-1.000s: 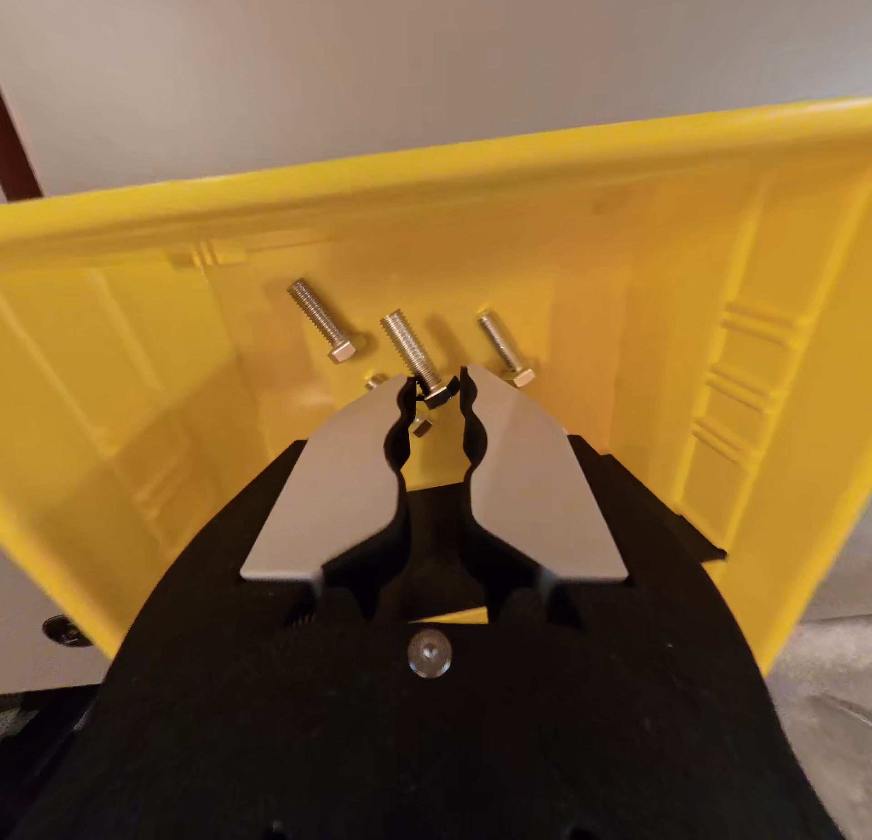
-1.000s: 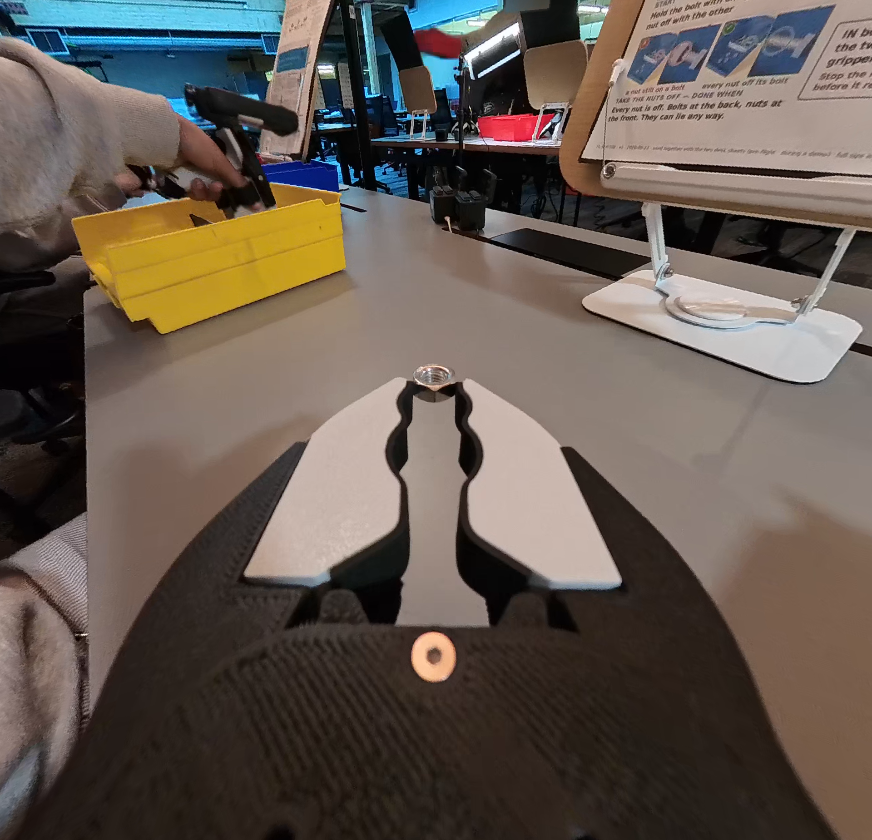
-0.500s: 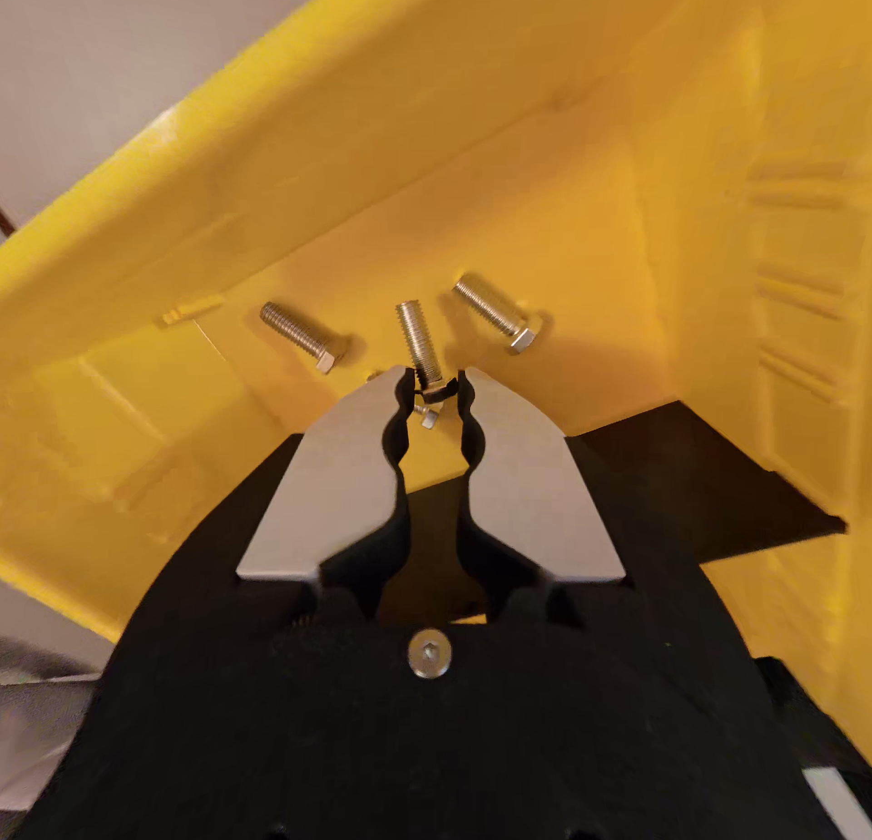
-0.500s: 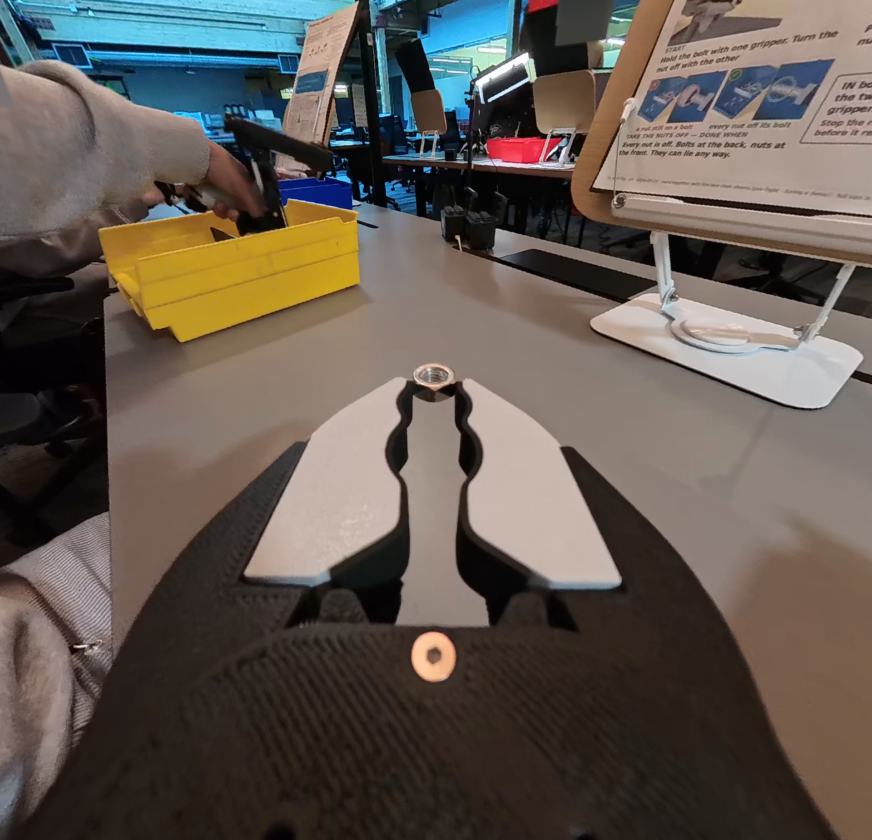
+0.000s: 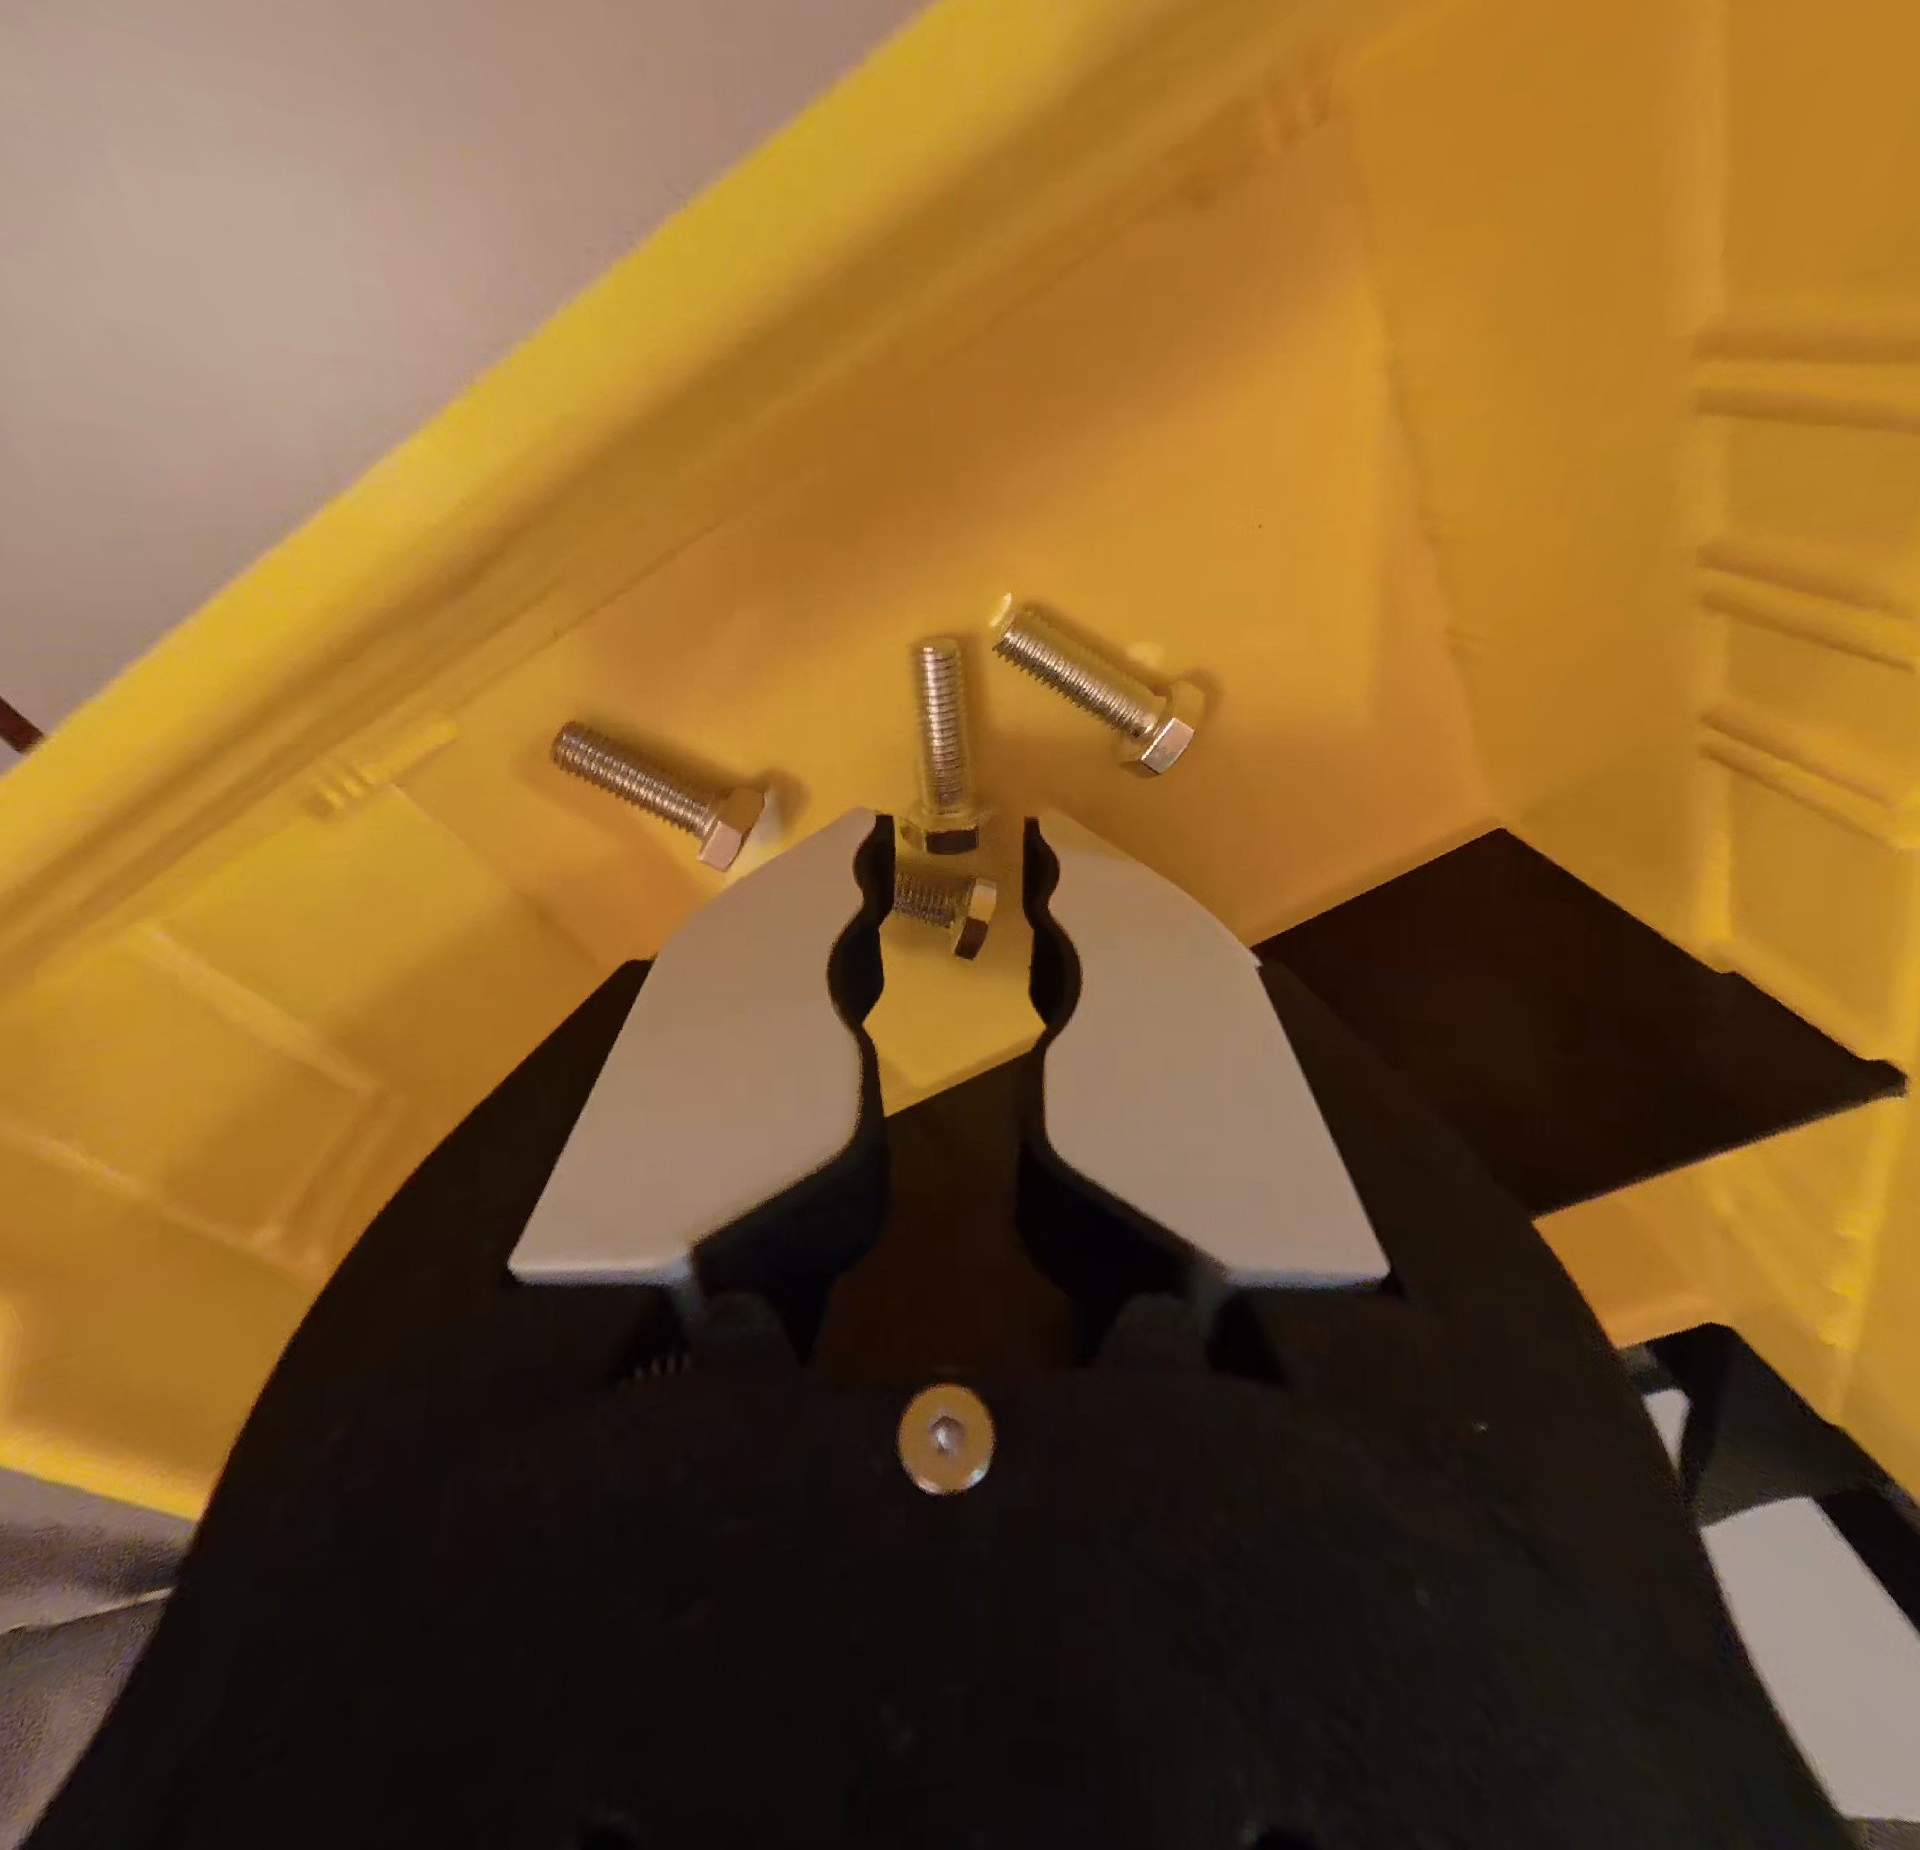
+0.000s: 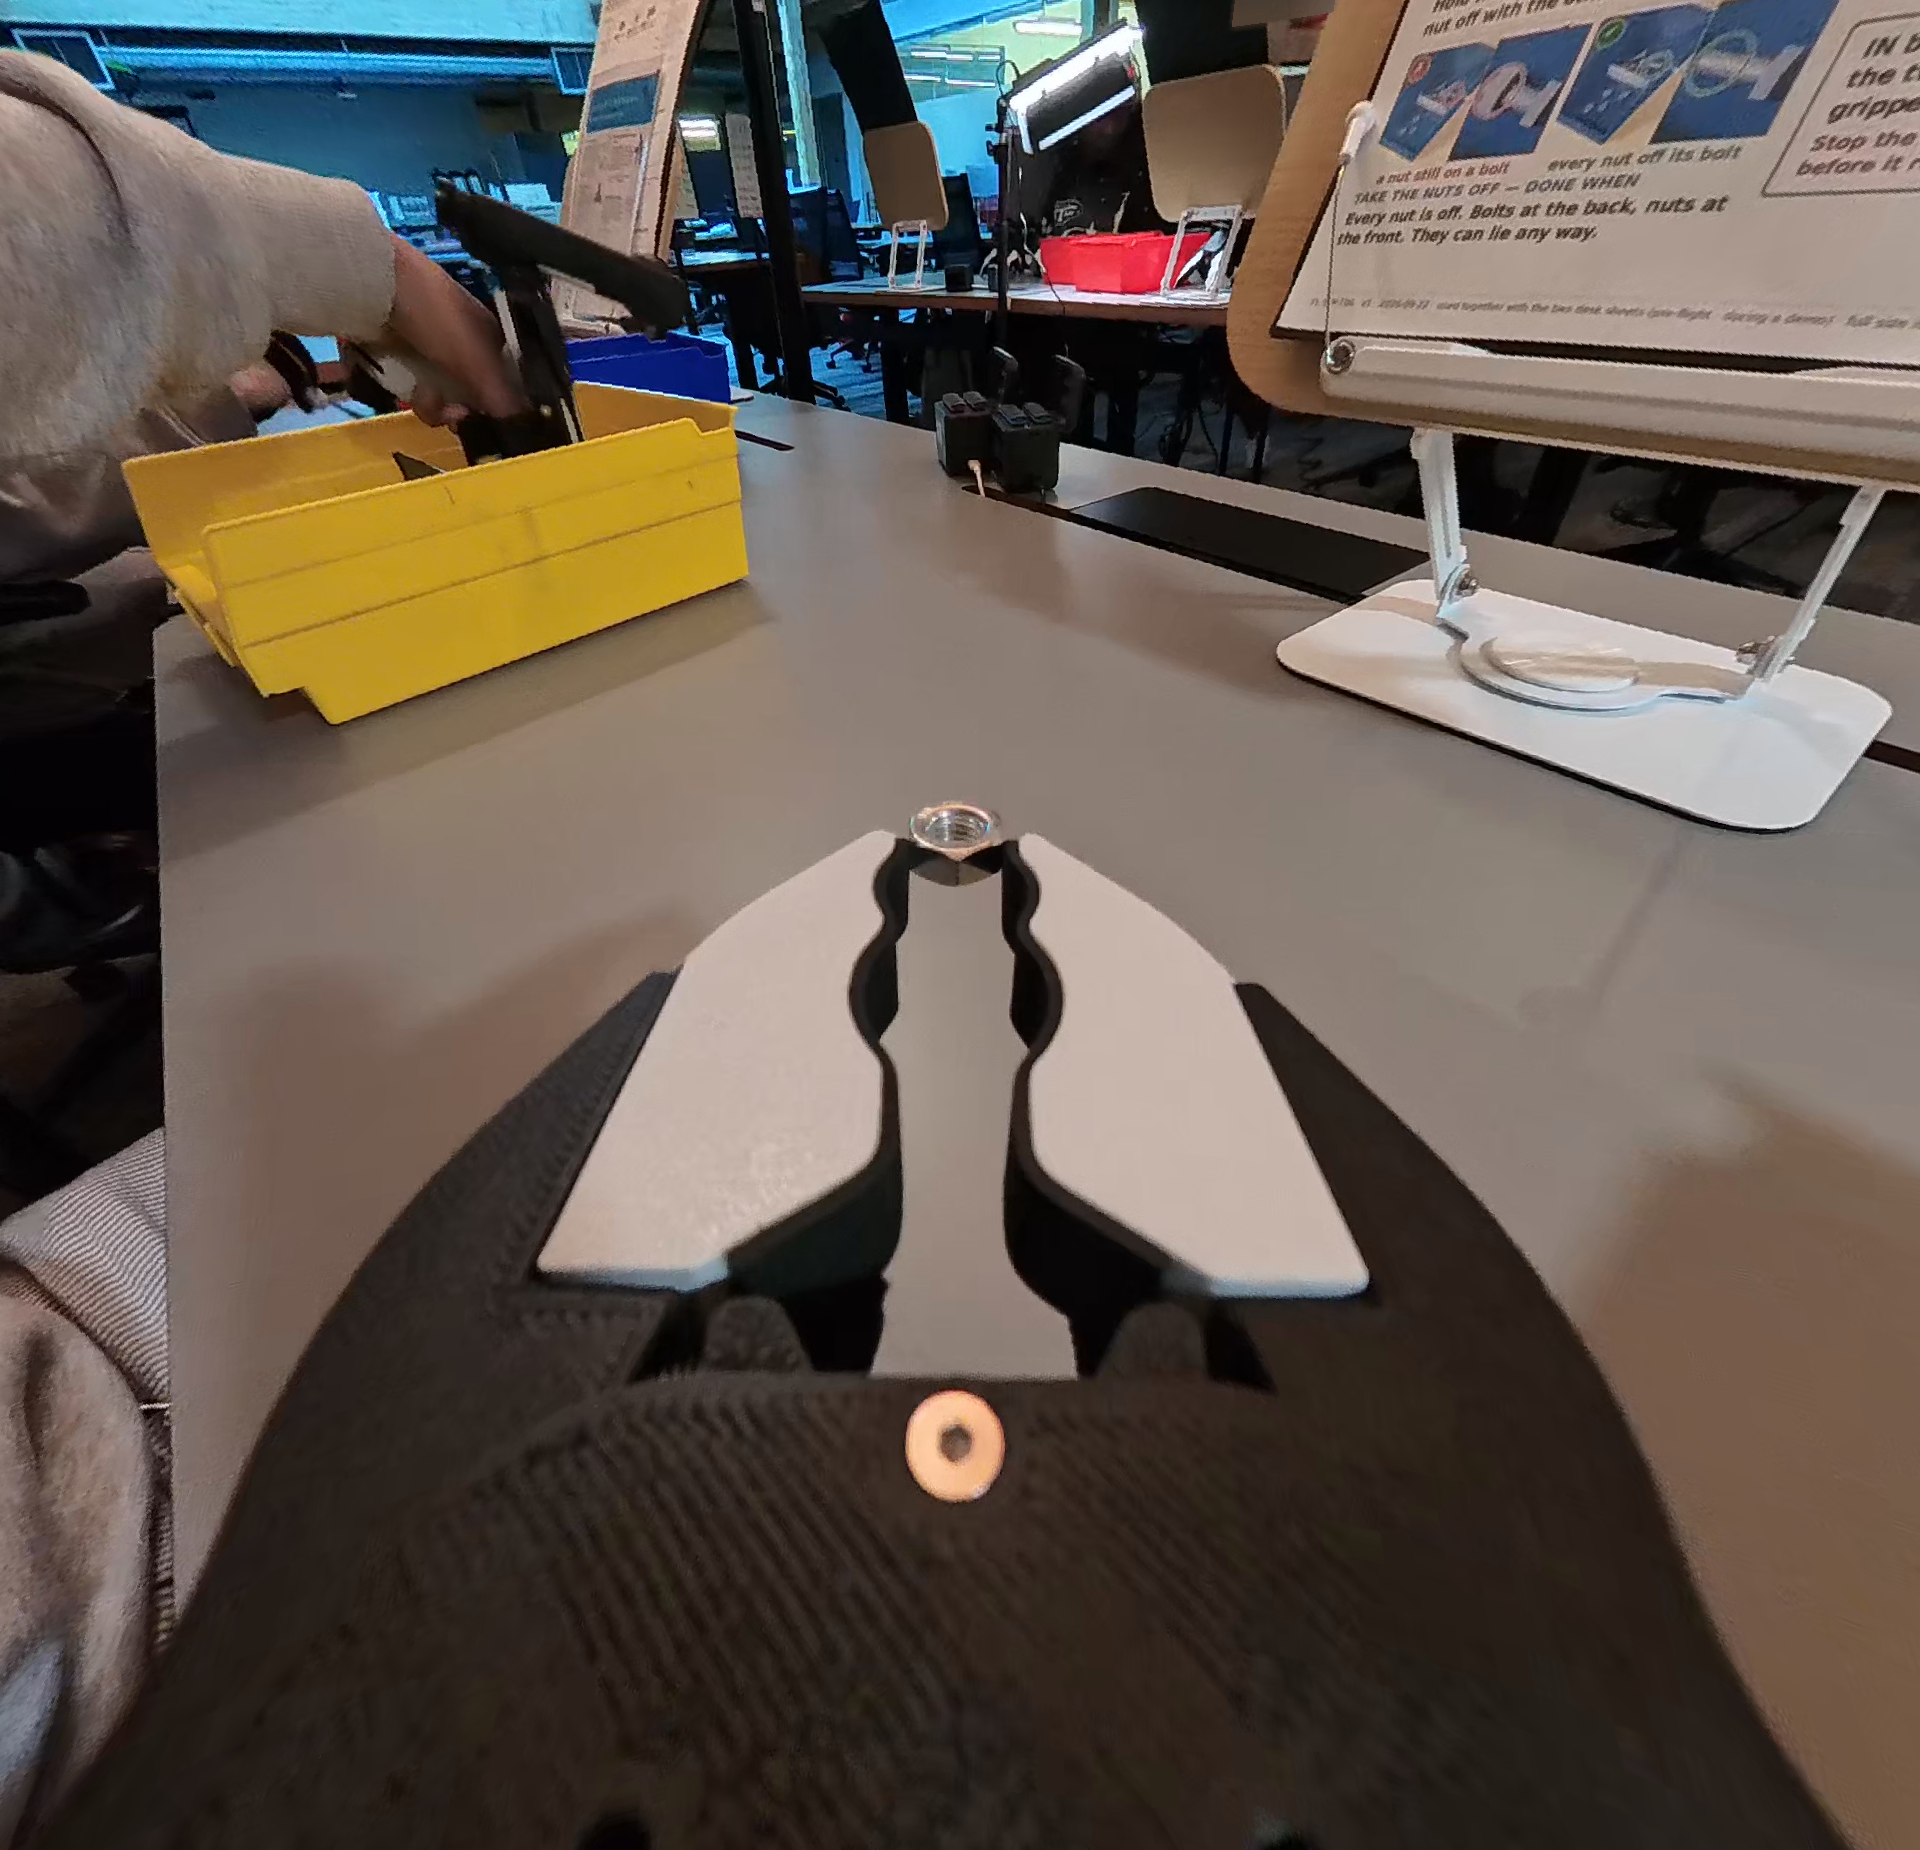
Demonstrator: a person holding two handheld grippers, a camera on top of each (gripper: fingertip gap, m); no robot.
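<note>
The left gripper point(image 5: 948, 832) reaches down into a yellow plastic bin point(image 5: 1143, 366). Its grey fingers point(image 5: 727, 1052) are parted by a narrow gap at the tips, and the hexagonal head of a silver bolt point(image 5: 941, 735) sits between them; whether the tips pinch that head or merely flank it cannot be told. The bolt's threaded shank points to 12 o'clock from the tips. A shorter-looking bolt point(image 5: 943, 911) lies on the bin floor just behind it, seen in the gap between the fingers. Two more bolts lie on the floor: one at 10 o'clock from the tips point(image 5: 657, 794), one at 1 o'clock point(image 5: 1099, 686). A black divider point(image 5: 1558, 1011) stands in the bin at 3 o'clock.

The right gripper point(image 6: 954, 844) is held over a grey table point(image 6: 1247, 865), its fingers closed on a silver hex nut point(image 6: 954, 832) with the threaded bore facing up. At 10 o'clock from it the yellow bin point(image 6: 468, 574) stands on the table, with a person's hand point(image 6: 436, 335) holding the left gripper point(image 6: 520, 429) inside it. At 2 o'clock a white stand point(image 6: 1600, 699) carries an instruction sheet point(image 6: 1621, 138). A blue bin point(image 6: 655, 361) sits behind the yellow one, and a red bin point(image 6: 1112, 257) rests on a farther table.
</note>
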